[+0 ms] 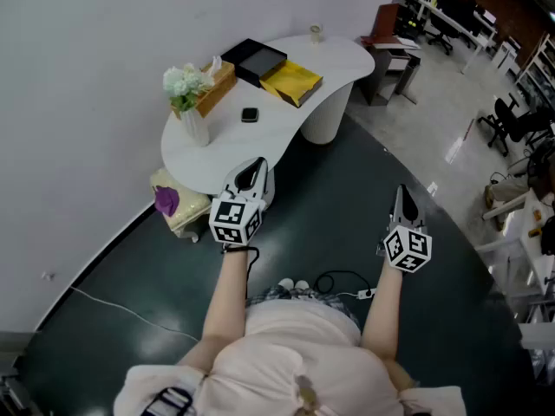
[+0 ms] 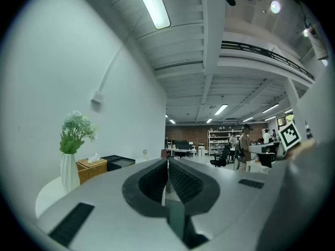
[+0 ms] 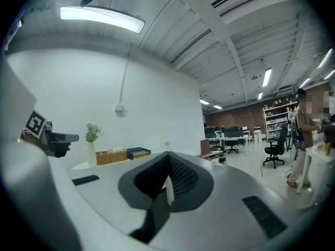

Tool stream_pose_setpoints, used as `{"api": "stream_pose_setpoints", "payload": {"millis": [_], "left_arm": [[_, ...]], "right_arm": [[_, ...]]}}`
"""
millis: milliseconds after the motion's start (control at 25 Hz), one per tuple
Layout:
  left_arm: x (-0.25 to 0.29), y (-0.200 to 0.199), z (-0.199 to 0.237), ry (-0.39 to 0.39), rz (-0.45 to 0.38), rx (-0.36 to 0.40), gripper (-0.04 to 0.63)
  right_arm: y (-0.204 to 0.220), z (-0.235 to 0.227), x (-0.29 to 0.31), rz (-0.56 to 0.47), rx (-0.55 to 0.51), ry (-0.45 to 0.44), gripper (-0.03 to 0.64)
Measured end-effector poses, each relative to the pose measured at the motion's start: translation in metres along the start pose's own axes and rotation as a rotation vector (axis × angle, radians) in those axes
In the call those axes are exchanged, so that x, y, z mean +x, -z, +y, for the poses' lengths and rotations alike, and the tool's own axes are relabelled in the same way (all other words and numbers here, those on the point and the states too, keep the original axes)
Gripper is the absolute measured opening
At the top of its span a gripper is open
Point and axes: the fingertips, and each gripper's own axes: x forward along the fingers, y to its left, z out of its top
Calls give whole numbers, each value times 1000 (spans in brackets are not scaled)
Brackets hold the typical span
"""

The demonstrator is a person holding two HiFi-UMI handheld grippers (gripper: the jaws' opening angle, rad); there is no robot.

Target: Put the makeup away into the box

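A white curved table (image 1: 217, 150) stands ahead against the wall. On it lie an open black box (image 1: 253, 61), a yellow pouch (image 1: 292, 82) and a small black compact (image 1: 250, 114). My left gripper (image 1: 252, 166) is held over the table's near edge, short of the compact, shut and empty. My right gripper (image 1: 402, 192) hangs over the dark floor to the right, also shut and empty. In the left gripper view the jaws (image 2: 167, 163) meet, with the black box (image 2: 119, 162) far off. The right gripper (image 3: 168, 160) shows its jaws closed too.
A white vase of flowers (image 1: 189, 102) and a wicker tissue box (image 1: 215, 87) stand at the table's left; a small jar (image 1: 316, 33) sits at its far end. A cream stool with a purple thing (image 1: 176, 204) is tucked under the table. Cables (image 1: 338, 280) lie on the floor.
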Motion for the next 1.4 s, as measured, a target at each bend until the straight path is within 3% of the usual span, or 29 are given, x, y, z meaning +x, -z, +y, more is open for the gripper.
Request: {"api": "stream_pose_setpoints", "payload": {"millis": [560, 920, 1400], "left_arm": [[-15, 2, 20, -78, 0, -22, 28], [-15, 9, 14, -67, 12, -22, 28], [-7, 17, 5, -50, 32, -22, 28]], "right_arm": [[1, 33, 28, 15, -17, -102, 14], [3, 44, 28, 24, -53, -140, 14], [25, 52, 27, 67, -17, -186, 15]]}}
